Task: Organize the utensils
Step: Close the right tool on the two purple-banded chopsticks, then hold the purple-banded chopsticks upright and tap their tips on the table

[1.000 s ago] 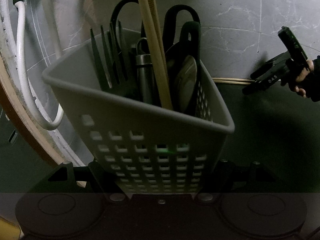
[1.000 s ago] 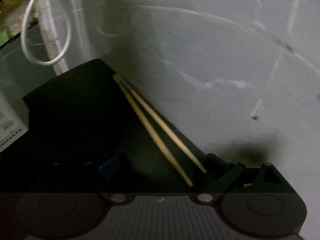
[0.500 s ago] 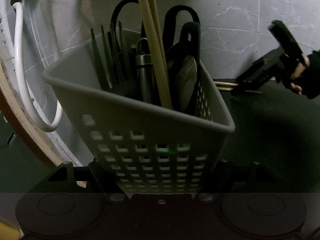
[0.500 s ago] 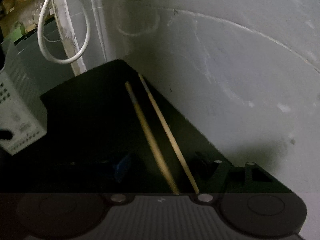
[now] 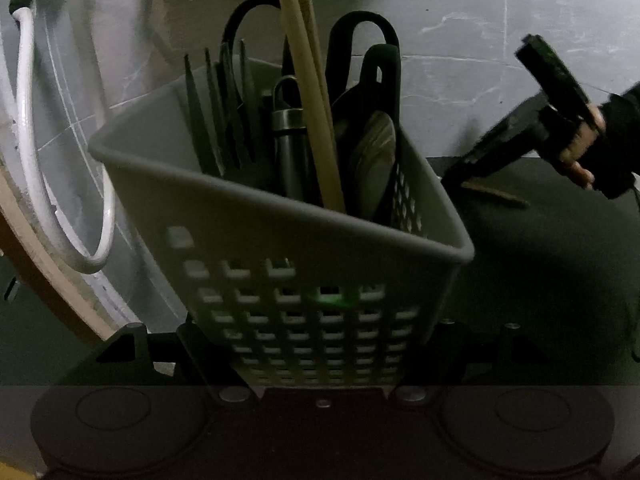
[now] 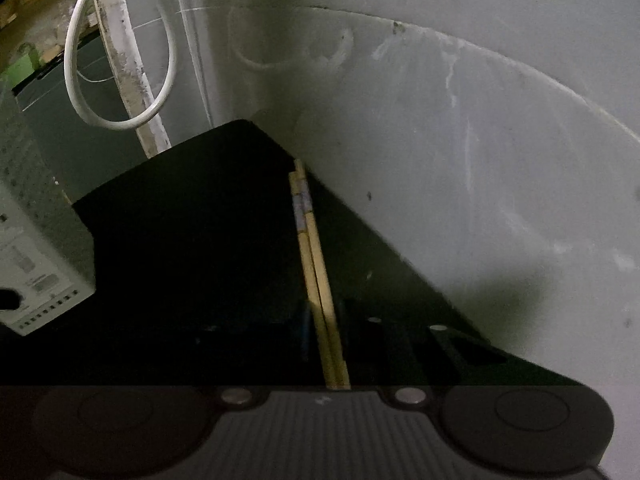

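Observation:
My left gripper [image 5: 320, 344] is shut on a grey slotted utensil basket [image 5: 304, 272] and holds it upright. Inside stand dark forks [image 5: 216, 112], a metal handle [image 5: 292, 148], a pair of wooden chopsticks [image 5: 312, 92] and black ladles [image 5: 376, 120]. My right gripper [image 6: 326, 320] is closed around a second pair of wooden chopsticks [image 6: 312, 256] lying on the dark counter [image 6: 192, 248] beside the wall. In the left wrist view the right gripper [image 5: 480, 168] shows at the right with the chopsticks [image 5: 496, 194] in its fingers.
A grey marble wall [image 6: 440, 140] rises right behind the chopsticks. A white hose loop [image 6: 120, 80] hangs at the left. A white box [image 6: 36, 272] stands at the counter's left.
My right gripper moved onto the chopsticks by the wall and closed around them, pressing the two sticks together. The left gripper and basket stayed still.

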{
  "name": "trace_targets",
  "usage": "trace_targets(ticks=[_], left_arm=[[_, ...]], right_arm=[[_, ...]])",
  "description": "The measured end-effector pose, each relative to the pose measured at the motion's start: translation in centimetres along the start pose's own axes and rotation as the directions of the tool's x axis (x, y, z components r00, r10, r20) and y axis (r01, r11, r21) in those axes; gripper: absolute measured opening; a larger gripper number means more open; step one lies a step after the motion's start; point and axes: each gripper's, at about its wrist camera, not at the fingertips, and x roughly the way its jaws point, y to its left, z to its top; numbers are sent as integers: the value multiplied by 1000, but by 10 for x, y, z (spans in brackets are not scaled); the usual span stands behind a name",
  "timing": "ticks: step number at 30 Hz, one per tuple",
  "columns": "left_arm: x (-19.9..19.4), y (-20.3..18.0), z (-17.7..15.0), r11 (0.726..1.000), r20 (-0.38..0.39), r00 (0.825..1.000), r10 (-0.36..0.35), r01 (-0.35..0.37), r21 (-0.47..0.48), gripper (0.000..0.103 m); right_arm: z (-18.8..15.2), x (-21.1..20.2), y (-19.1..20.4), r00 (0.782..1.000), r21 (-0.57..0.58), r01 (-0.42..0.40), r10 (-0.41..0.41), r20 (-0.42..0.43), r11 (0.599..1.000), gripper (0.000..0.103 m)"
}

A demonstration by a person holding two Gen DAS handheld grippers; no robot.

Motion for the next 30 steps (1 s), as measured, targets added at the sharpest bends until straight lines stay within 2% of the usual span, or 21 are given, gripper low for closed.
trace_targets(ticks=[4, 7, 11, 16, 19, 23, 25, 27, 30], left_arm=[[2, 5, 1, 999, 7, 1000, -23, 23, 26, 78], [3, 11, -2, 998, 13, 999, -46, 46, 42, 78], [6, 20, -3, 995, 22, 997, -78, 77, 68, 77], [8, 31, -5, 990, 40, 993, -113, 109, 91, 77], [10, 35, -7, 987, 49, 991, -128, 122, 101, 77], [11, 39, -9, 985, 50, 989, -140, 134, 111, 77], [11, 42, -8, 983, 47, 988, -146, 140, 117, 77], [12, 43, -8, 982, 51, 988, -149, 142, 121, 77], [10, 43, -11, 981, 56, 987, -153, 145, 128, 77]], right_arm=[[-24, -19, 26, 998, 70, 57, -56, -20, 996, 14], [-47, -37, 46, 995, 175, 95, -90, -41, 980, 14], [-79, -62, 80, 986, 314, 164, -146, -78, 935, 14], [-105, -82, 114, 976, 418, 215, -183, -117, 882, 15], [-111, -87, 132, 970, 431, 239, -196, -143, 870, 16], [-109, -88, 142, 962, 399, 260, -200, -186, 879, 35], [-105, -87, 142, 958, 382, 270, -205, -203, 884, 39], [-99, -85, 138, 954, 368, 268, -193, -227, 890, 48], [-88, -77, 134, 945, 325, 273, -190, -265, 905, 48]])
